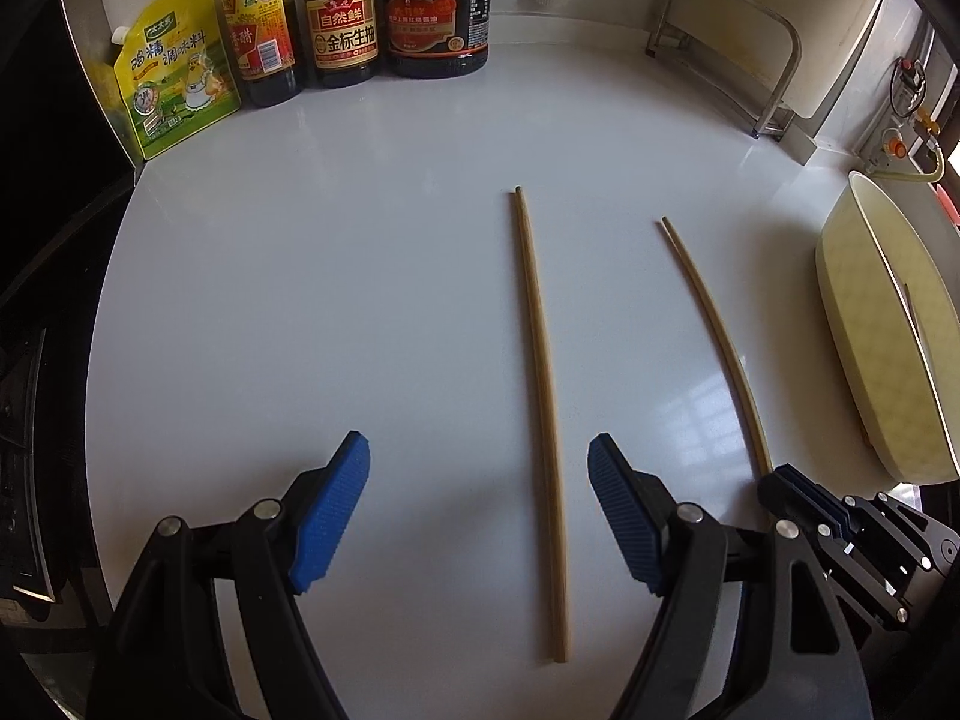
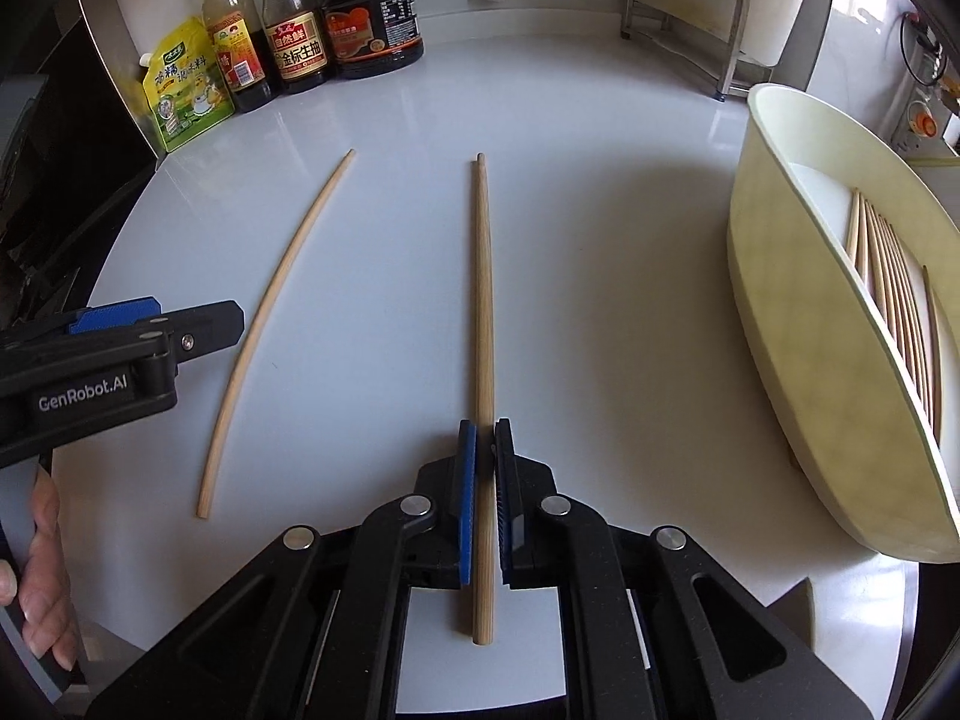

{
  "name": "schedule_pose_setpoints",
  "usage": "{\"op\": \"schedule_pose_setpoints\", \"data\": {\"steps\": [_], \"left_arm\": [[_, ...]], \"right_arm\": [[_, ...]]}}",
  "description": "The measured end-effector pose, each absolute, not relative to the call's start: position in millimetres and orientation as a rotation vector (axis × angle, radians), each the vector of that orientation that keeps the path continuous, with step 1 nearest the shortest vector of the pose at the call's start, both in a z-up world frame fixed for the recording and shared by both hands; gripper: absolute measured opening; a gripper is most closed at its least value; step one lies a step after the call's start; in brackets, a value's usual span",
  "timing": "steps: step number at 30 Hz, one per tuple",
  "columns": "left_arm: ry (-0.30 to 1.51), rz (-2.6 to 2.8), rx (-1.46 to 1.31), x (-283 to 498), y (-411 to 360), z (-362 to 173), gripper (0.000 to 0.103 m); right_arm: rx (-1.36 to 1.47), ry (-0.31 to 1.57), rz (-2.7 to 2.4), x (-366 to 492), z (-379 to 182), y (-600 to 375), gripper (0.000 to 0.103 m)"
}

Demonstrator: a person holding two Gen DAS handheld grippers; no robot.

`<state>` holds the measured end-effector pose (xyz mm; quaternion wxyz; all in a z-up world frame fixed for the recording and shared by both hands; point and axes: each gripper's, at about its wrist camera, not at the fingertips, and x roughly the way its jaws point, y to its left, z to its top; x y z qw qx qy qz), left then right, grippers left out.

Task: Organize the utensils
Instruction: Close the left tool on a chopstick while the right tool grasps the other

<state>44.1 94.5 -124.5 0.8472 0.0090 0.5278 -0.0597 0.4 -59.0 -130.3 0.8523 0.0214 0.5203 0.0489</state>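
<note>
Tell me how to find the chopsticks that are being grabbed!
Start at the white counter, with sauce bottles at the back and a cream tub on the right. Two chopstick pairs lie in front. The grabbed pair lies nearer the tub, its near part pinched between the right hand-held gripper pads; the other pair lies loose.

Far ends of chopsticks (image 2: 894, 294) behind tray wall (image 2: 798, 324), count unclear.
</note>
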Motion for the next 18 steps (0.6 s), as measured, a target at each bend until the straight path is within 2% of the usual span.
{"op": "schedule_pose_setpoints", "data": {"steps": [2,3,4,6,14,18], "left_arm": [[1.101,-0.121,0.035,47.4,91.4,-126.6,0.074],[1.100,-0.120,0.038,49.3,90.4,-127.8,0.074],[1.099,-0.118,0.039,51.2,90.1,-128.6,0.074],[1.093,-0.114,0.043,53.7,89.3,-129.5,0.074],[1.096,-0.109,0.060,60.8,84.5,-134.2,0.074],[1.116,-0.121,0.072,59.7,79.6,-141.2,0.063]], "right_arm": [[0.065,1.096,0.108,0.3,-129.3,-62.9,0.006],[0.076,1.091,0.113,0.2,-128.6,-64.6,0.009],[0.080,1.092,0.116,0.6,-128.2,-65.3,0.016],[0.069,1.080,0.108,1.5,-126.6,-64.7,0.020],[0.023,1.079,0.071,13.8,-129.8,-59.6,0.021],[-0.004,1.068,0.083,17.0,-130.8,-55.6,0.021]]}}
